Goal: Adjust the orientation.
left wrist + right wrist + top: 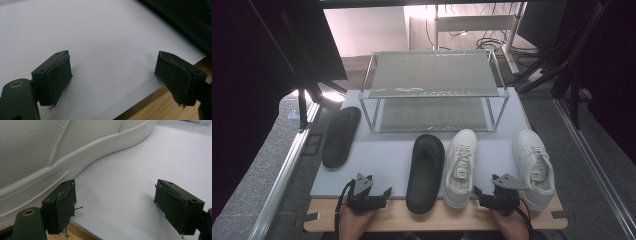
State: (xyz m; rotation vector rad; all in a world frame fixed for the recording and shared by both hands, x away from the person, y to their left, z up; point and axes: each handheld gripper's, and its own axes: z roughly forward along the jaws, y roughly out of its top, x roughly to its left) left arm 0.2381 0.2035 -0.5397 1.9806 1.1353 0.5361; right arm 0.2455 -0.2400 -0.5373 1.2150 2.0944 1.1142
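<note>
Right now I have both tools low at the near edge of the table, each held in a hand. My left gripper sits over the front edge of the pale grey rectangular mat, with its jaws spread wide and nothing between them; in the left gripper view the worn black pads hang above bare mat, and the light wooden table edge shows at the lower right. My right gripper is likewise wide open and empty, and it sits between the two white shoes.

Nearest to that right gripper is the white leather lace-up sneaker lying just left of it, toe pointing away from me. In the right gripper view its ribbed white sole runs close beside one pad, but I cannot tell whether they touch. The second white leather sneaker lies to the right, near the mat's right edge, apart from the first.

Just left of the first sneaker, a black rubber slipper lies lengthwise, its heel end reaching over the wooden edge. Another black slipper lies well apart at the mat's left side. Behind them all stands a two-tier metal-framed shoe rack with mesh shelves, both shelves bare.
</note>
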